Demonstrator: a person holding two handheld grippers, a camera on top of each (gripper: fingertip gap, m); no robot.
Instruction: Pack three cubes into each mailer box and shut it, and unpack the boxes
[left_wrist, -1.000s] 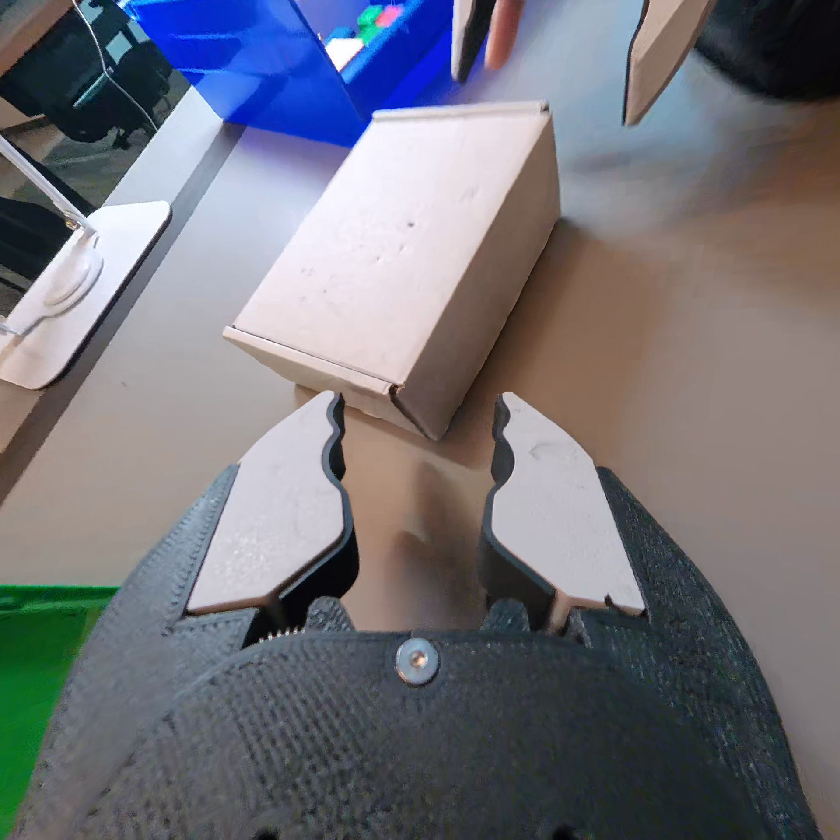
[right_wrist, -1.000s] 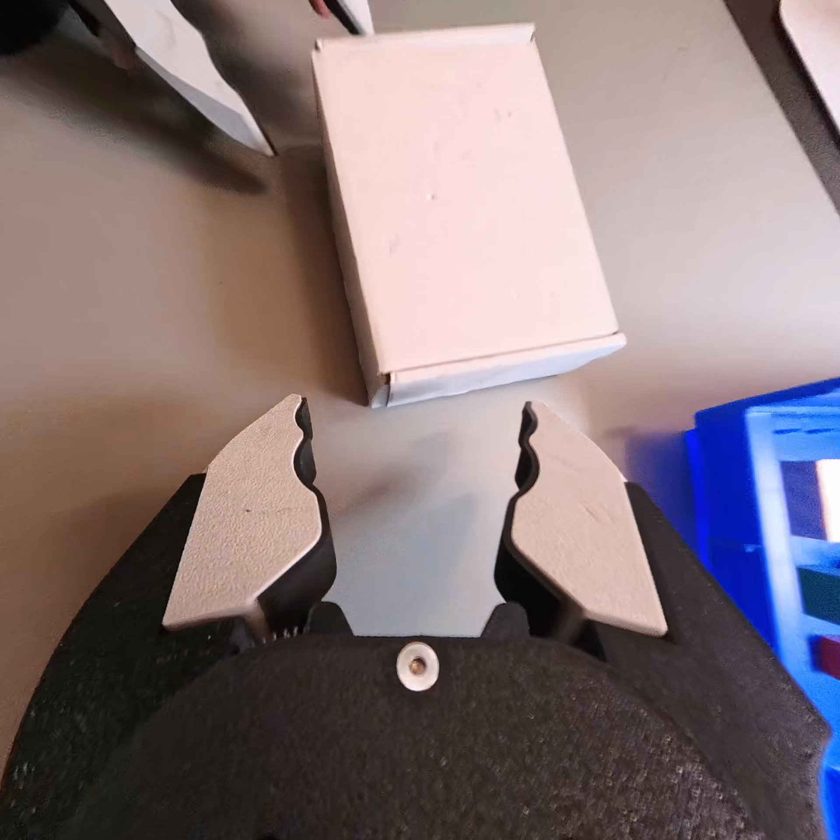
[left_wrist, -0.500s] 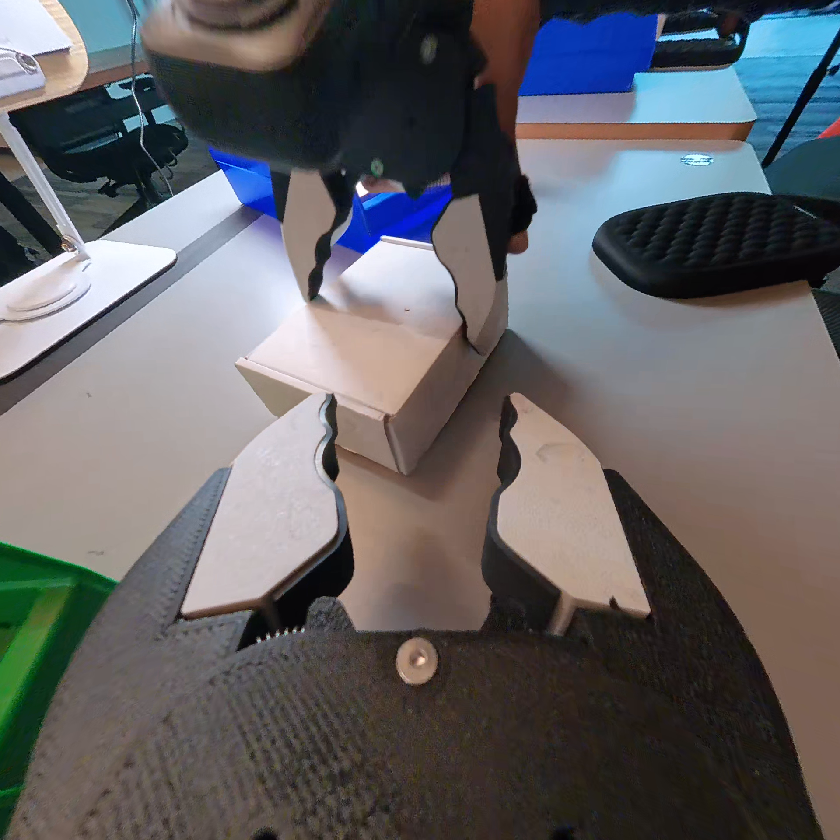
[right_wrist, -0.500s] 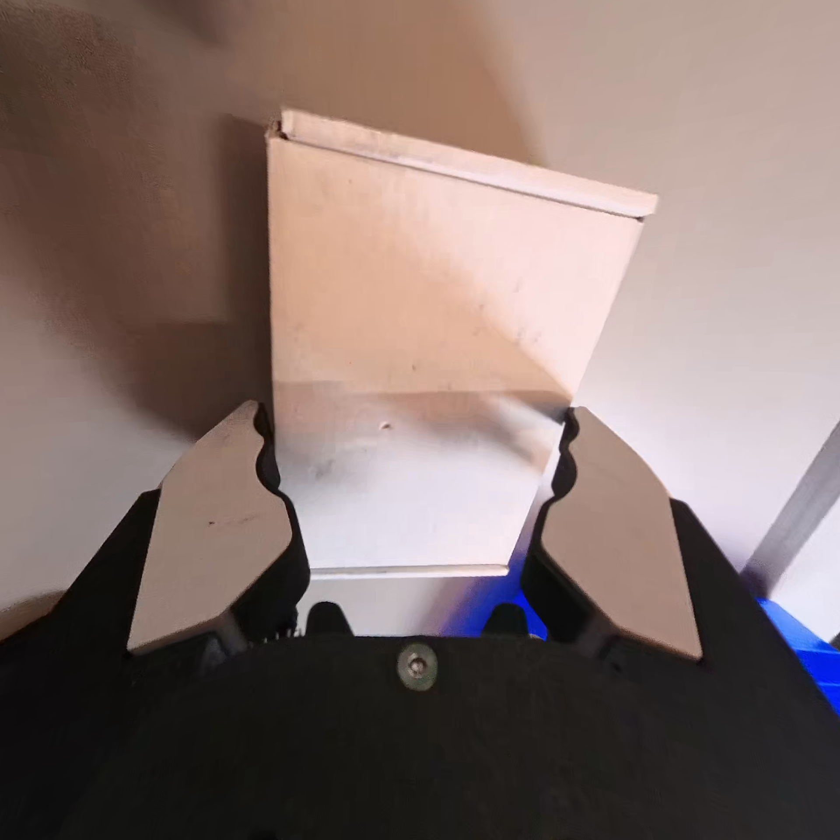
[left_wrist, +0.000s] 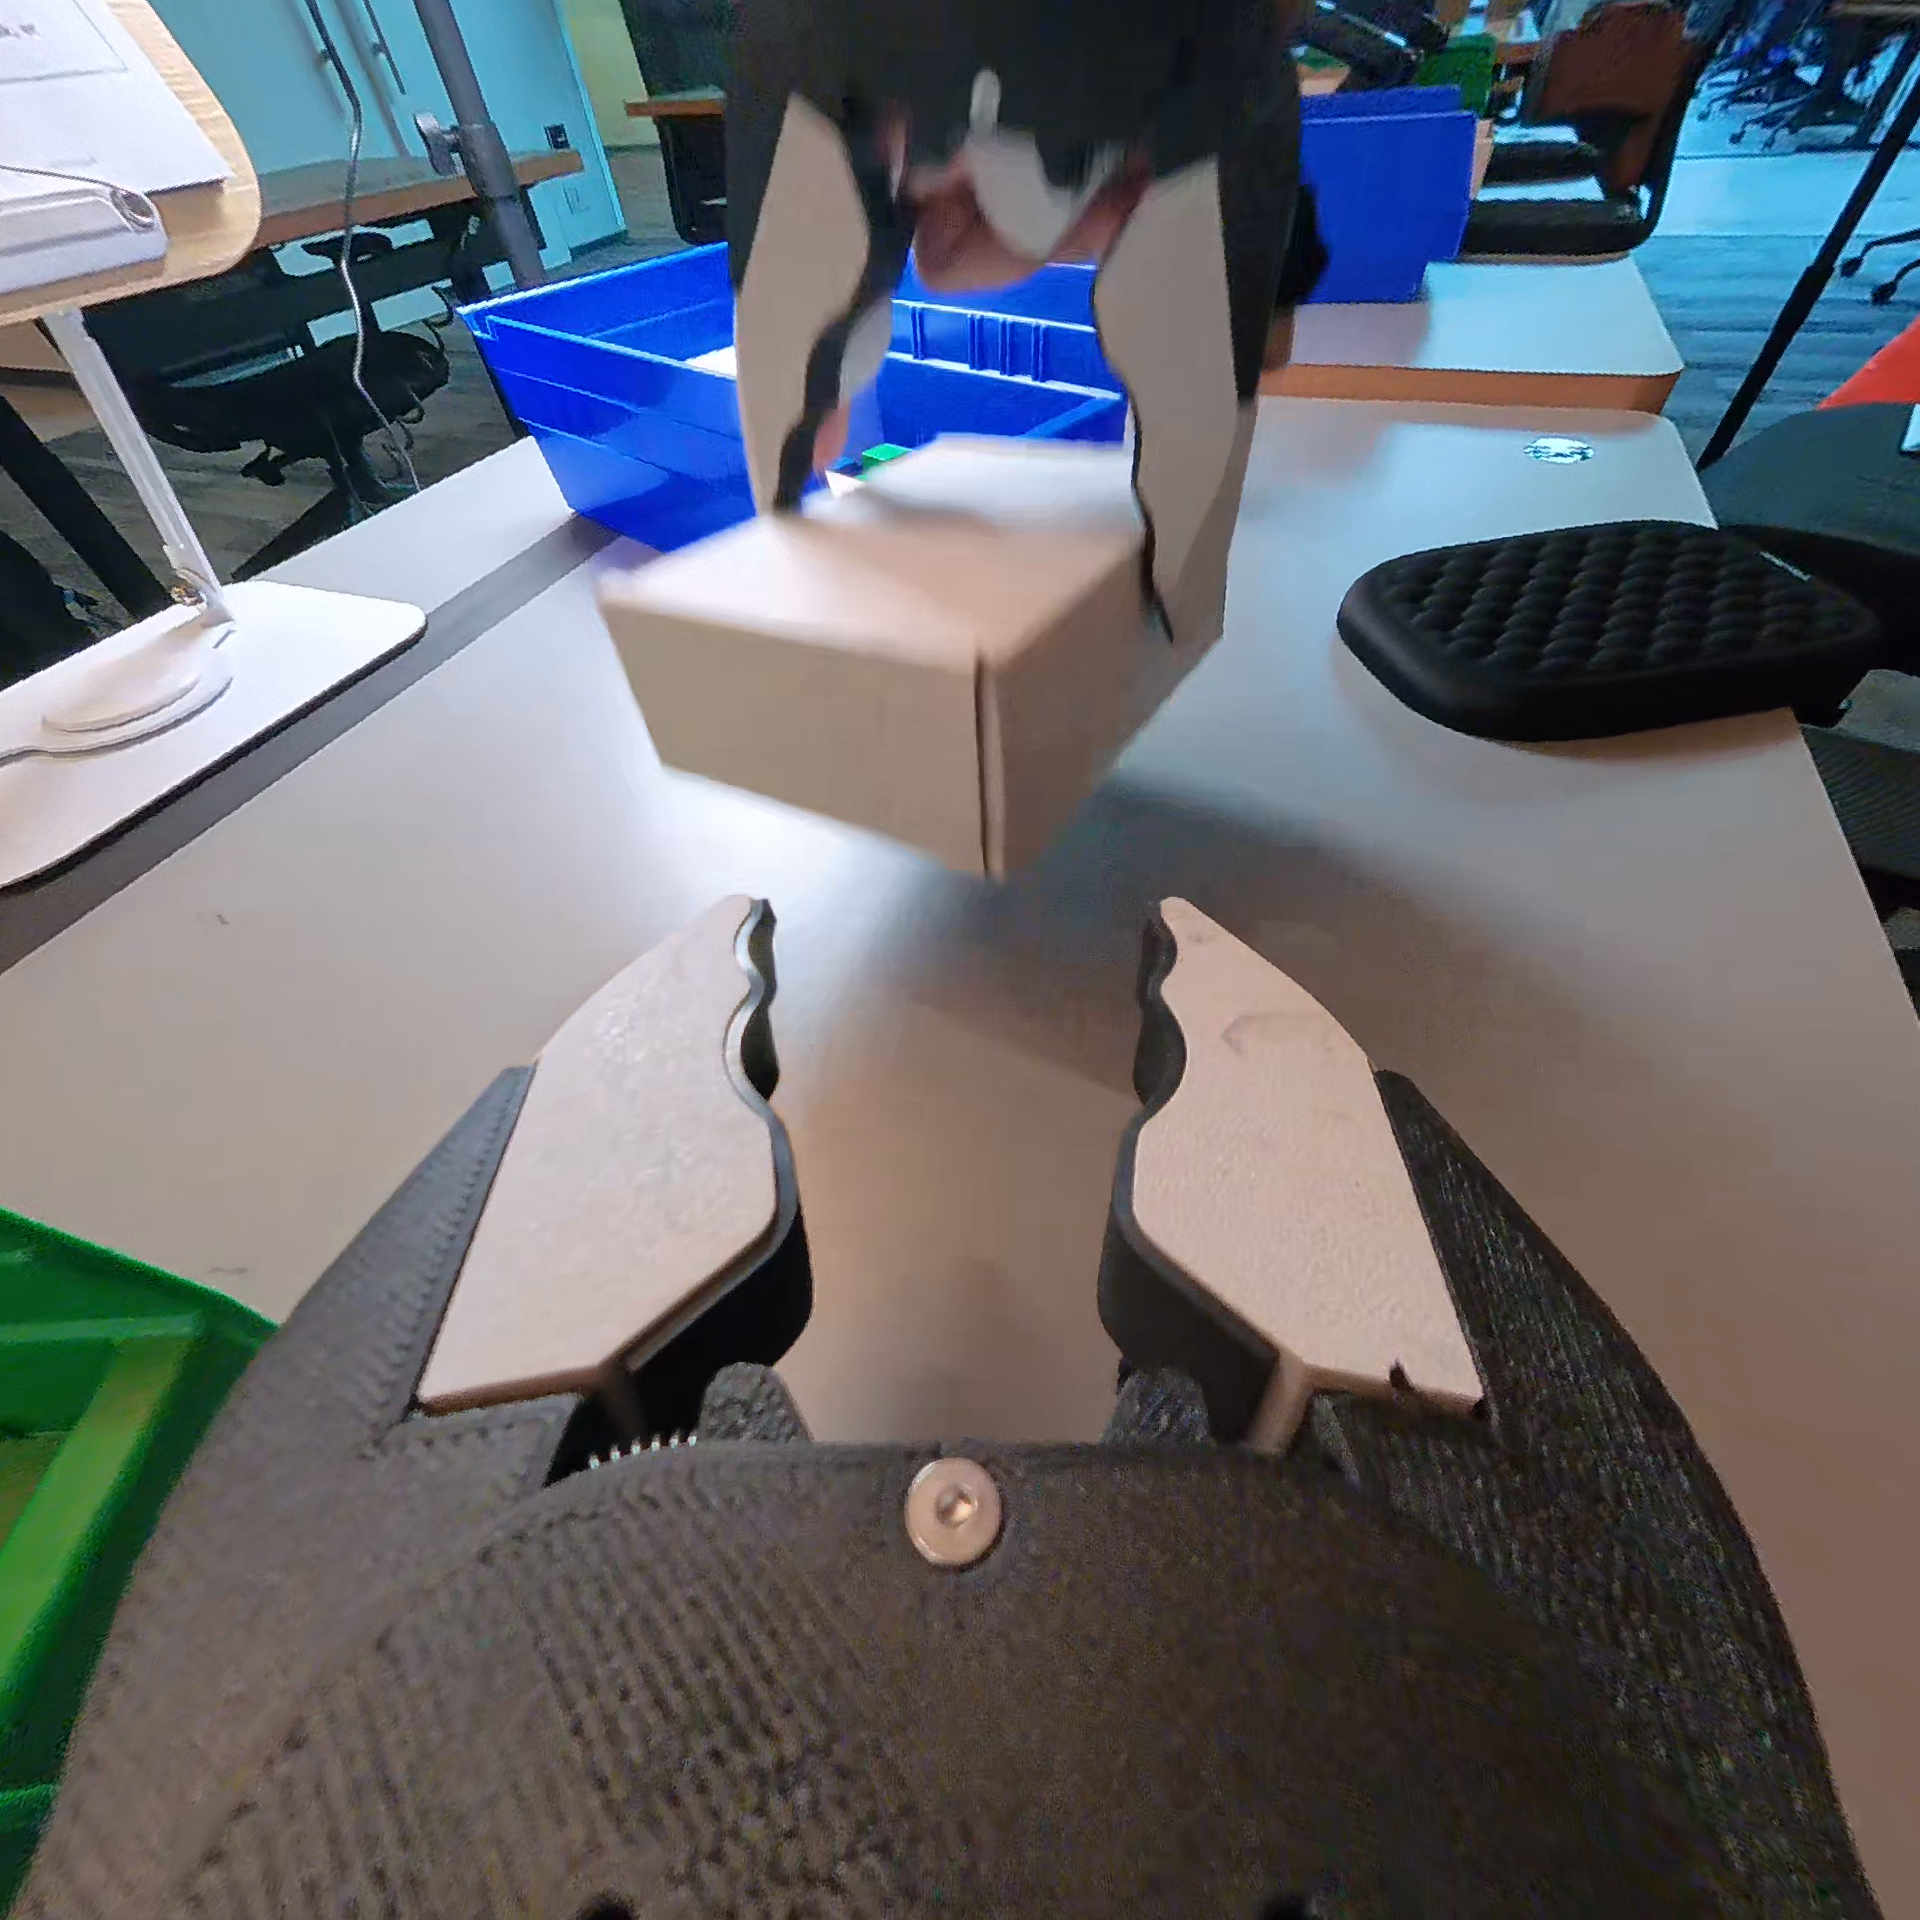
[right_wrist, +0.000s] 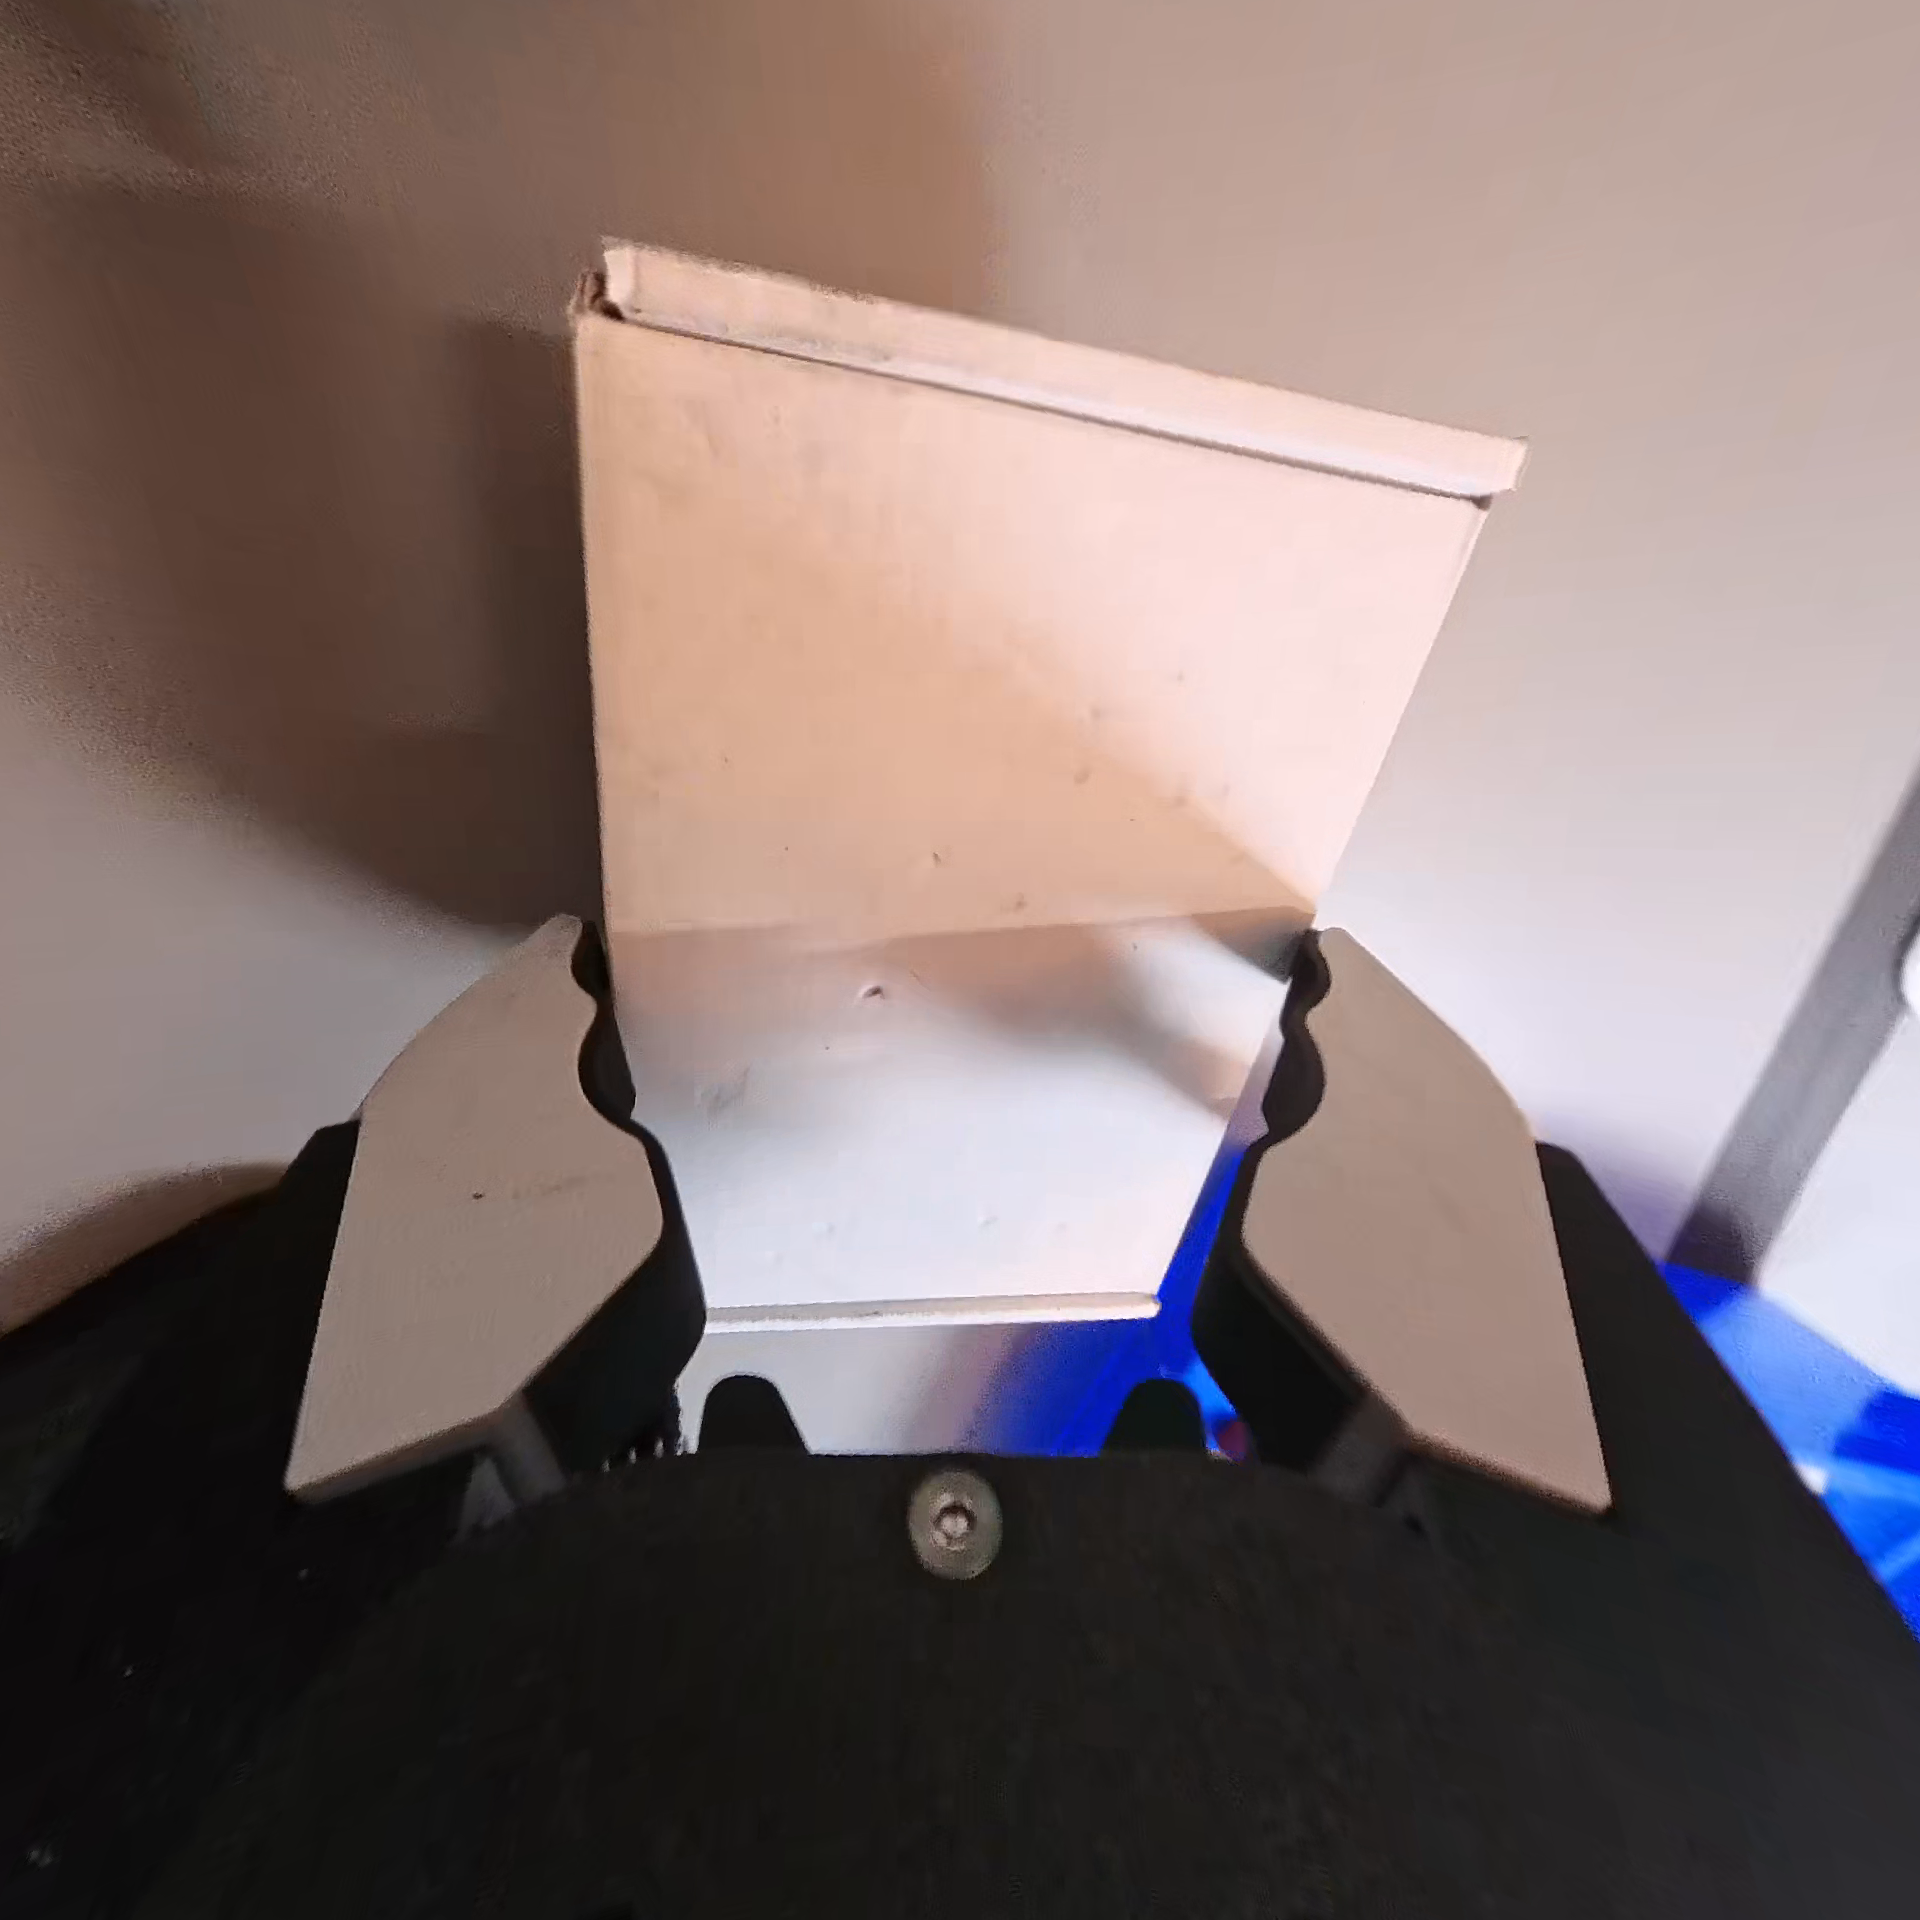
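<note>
1. Right gripper (right_wrist: 951, 951) is clamped across the closed mailer box (right_wrist: 997, 665), one finger on each side wall, its fingertips (right_wrist: 566, 951) touching the cardboard.
2. In the left wrist view the same box (left_wrist: 831, 717) hangs tilted above the table (left_wrist: 1455, 987), near corner lowest, shadow beneath it. The box is motion-blurred.
3. Right gripper (left_wrist: 966, 540) comes down on the box from above in that view; a person's hand behind it is mostly hidden.
4. Left gripper (left_wrist: 956, 920) has its fingers apart, nothing between them, low over the table just in front of the box's near corner, not touching it.
5. Blue bin (left_wrist: 644, 405) sits on the table behind the box; a small green cube (left_wrist: 885, 452) shows just over the box top, can't tell which compartment.
6. Green bin (left_wrist: 73, 1382) at the lower left edge, beside the left gripper.
7. White lamp base (left_wrist: 187, 686) at left on the table; black padded cushion (left_wrist: 1600, 623) at right, well apart from the box.
</note>
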